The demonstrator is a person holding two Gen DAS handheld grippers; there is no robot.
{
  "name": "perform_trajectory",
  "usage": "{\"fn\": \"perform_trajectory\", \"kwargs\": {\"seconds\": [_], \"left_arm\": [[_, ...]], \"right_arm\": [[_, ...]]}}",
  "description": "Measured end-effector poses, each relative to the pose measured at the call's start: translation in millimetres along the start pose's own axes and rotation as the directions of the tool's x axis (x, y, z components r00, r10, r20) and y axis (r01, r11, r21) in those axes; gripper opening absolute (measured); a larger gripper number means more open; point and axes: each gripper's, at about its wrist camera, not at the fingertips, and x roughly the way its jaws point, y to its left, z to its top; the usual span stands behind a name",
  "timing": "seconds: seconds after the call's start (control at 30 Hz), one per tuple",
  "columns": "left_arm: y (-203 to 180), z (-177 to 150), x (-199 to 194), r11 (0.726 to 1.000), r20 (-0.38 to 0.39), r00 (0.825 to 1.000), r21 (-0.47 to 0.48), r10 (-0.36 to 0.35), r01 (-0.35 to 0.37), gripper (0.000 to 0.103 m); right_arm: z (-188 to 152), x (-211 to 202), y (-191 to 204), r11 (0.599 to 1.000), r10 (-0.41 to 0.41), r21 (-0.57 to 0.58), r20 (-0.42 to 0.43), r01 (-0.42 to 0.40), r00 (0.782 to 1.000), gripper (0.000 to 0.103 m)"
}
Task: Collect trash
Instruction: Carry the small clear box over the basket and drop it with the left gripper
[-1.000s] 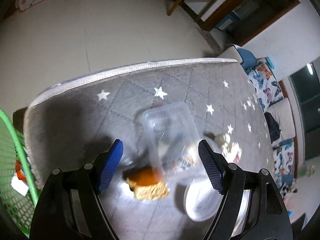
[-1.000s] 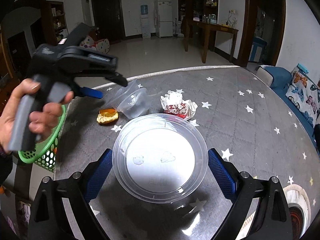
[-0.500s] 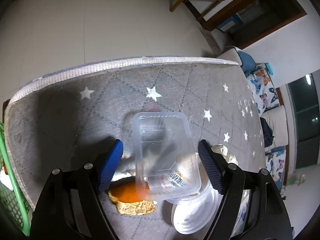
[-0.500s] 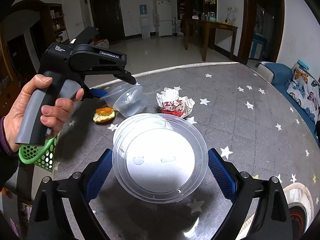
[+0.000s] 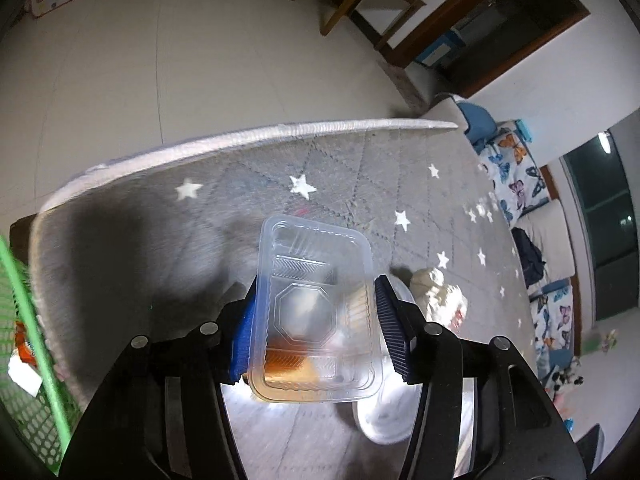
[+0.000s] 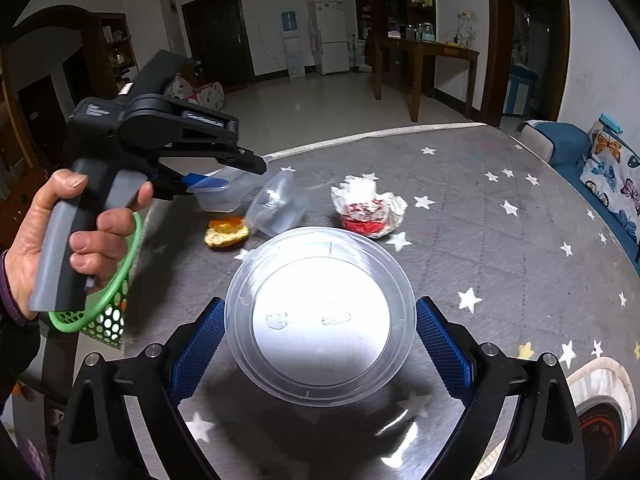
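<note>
Now, left gripper (image 5: pixel 316 328): jaws just been closing, blue pads pressed on both long sides of a clear rectangular plastic tray (image 5: pixel 314 308), pinching it, tray lifted off the surface. In the right wrist view it's the person's hand (image 6: pixel 68 236) squeezing the grey handle, tray (image 6: pixel 218 196) hanging just above the table. Right gripper (image 6: pixel 320 344) w/ jaws spread wide either side of a big round clear plastic lid (image 6: pixel 320 316) lying flat on the grey star-patterned table cover (image 6: pixel 480 220); can't tell if the pads touch its rim, looks like a slim gap each side. Further out: orange-and-yellow food scrap (image 6: pixel 226 232) under the held tray, a clear plastic tub (image 6: pixel 280 208) tipped on its side just beside it, then a crumpled white-and-red wrapper (image 6: pixel 370 208). Green perforated plastic basket (image 6: pixel 108 312) at the table's left edge, partly hidden behind the hand. Through the tray, left wrist view is blurry — scrap only an orange smear, lid mostly cut off behind the right finger.
</note>
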Motion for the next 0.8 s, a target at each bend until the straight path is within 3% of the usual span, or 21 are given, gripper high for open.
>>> {"fn": "perform_trajectory", "kwargs": {"seconds": [0.1, 0.37, 0.5, 0.63, 0.8], "left_arm": [[11.4, -6.2, -21.7, 1.000, 0.031, 1.000, 0.003, 0.005, -0.005, 0.053], [72.7, -24.2, -87.0, 0.994, 0.123, 0.987, -0.039, 0.104, -0.100, 0.053], [108.4, -36.2, -115.7, 0.985, 0.158, 0.974, -0.074, 0.163, -0.153, 0.053], [141.1, -49.6, -137.4, 0.964, 0.176, 0.948, -0.089, 0.264, -0.252, 0.053], [184.7, -66.3, -148.5, 0.937, 0.164, 0.925, -0.132, 0.343, -0.324, 0.053]], "right_arm": [[1.4, -3.7, 12.3, 1.000, 0.017, -0.008, 0.005, -0.017, 1.000, 0.090], [5.1, -1.8, 51.2, 0.996, 0.080, -0.035, 0.003, -0.080, 0.997, 0.090], [7.3, 3.6, 73.8, 0.992, 0.118, -0.049, -0.004, -0.118, 0.993, 0.090], [9.2, 8.6, 97.0, 0.986, 0.154, -0.066, -0.014, -0.155, 0.988, 0.090], [13.2, 15.1, 125.3, 0.978, 0.183, -0.094, -0.030, -0.185, 0.983, 0.090]]}}
